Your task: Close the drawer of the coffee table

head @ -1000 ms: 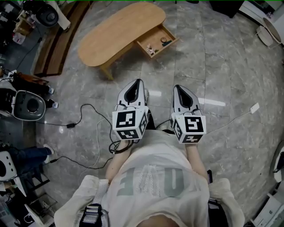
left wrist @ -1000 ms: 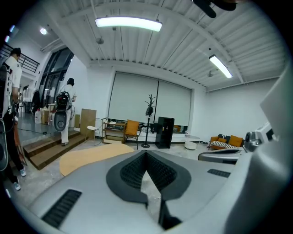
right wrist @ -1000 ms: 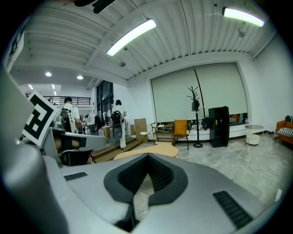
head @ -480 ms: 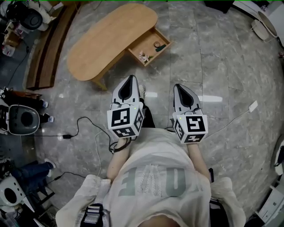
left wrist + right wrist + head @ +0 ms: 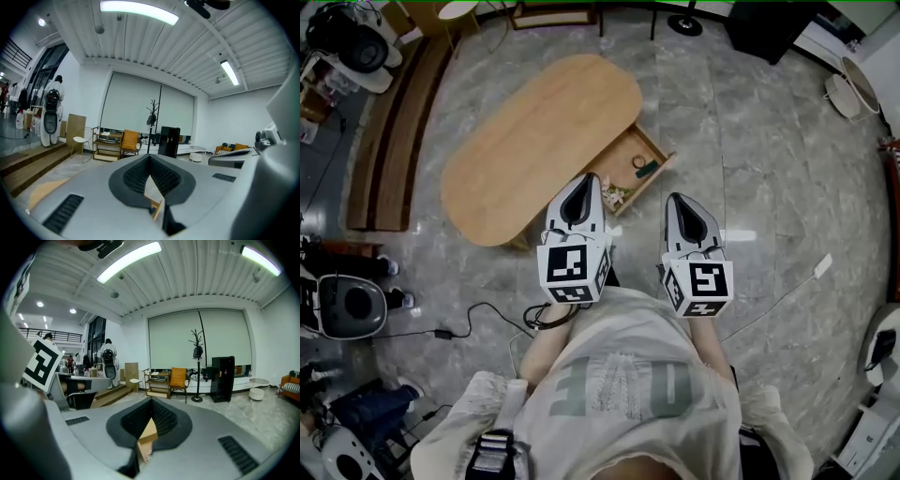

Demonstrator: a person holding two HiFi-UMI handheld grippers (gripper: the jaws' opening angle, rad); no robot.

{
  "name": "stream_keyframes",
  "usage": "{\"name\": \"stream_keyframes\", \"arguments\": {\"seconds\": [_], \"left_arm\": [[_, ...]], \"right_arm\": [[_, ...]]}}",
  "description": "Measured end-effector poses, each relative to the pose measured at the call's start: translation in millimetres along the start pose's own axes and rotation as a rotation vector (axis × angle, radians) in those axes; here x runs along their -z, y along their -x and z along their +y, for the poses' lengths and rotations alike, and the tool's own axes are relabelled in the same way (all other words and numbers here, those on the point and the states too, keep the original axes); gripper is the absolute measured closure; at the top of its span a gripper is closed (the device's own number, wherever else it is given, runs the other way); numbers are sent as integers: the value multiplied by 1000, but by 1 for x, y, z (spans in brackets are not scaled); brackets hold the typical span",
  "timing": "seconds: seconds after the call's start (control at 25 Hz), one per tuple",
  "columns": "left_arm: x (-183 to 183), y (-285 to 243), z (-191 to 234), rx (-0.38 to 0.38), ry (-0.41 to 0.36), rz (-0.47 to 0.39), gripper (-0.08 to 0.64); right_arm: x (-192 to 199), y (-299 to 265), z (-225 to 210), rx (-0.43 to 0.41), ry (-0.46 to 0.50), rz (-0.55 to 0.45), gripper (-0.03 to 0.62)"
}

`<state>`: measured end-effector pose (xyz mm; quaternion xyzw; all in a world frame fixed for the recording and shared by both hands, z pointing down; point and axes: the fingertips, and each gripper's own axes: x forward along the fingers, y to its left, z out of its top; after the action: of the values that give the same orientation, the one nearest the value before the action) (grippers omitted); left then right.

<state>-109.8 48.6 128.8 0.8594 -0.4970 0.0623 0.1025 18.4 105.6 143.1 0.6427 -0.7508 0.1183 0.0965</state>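
Both clenched, empty: left gripper point(image 5: 588, 177) and right gripper point(image 5: 678, 198). The drawer point(image 5: 649, 184) stands pulled out of the coffee table point(image 5: 539, 141), just ahead of the jaw tips, between them (small items inside). Clenched tips likely serve as blunt pushers; no contact with the drawer front yet, I judge.

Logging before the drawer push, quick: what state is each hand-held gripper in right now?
Left hand-held gripper: closed, holding nothing.
Right hand-held gripper: closed, holding nothing.
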Motion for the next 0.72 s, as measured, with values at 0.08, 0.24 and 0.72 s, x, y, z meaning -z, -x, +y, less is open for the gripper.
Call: {"name": "stream_keyframes", "arguments": {"seconds": [0.08, 0.24, 0.72], "left_arm": [[-19, -28, 21, 20, -25, -17, 552], [-44, -78, 60, 56, -67, -28, 552], [-47, -149, 49, 85, -71, 4, 552]], "right_arm": [[-18, -35, -2, 25, 11, -12, 586], [-38, -98, -6, 75, -35, -13, 586], [-51, -143, -45, 64, -76, -23, 586]]}}
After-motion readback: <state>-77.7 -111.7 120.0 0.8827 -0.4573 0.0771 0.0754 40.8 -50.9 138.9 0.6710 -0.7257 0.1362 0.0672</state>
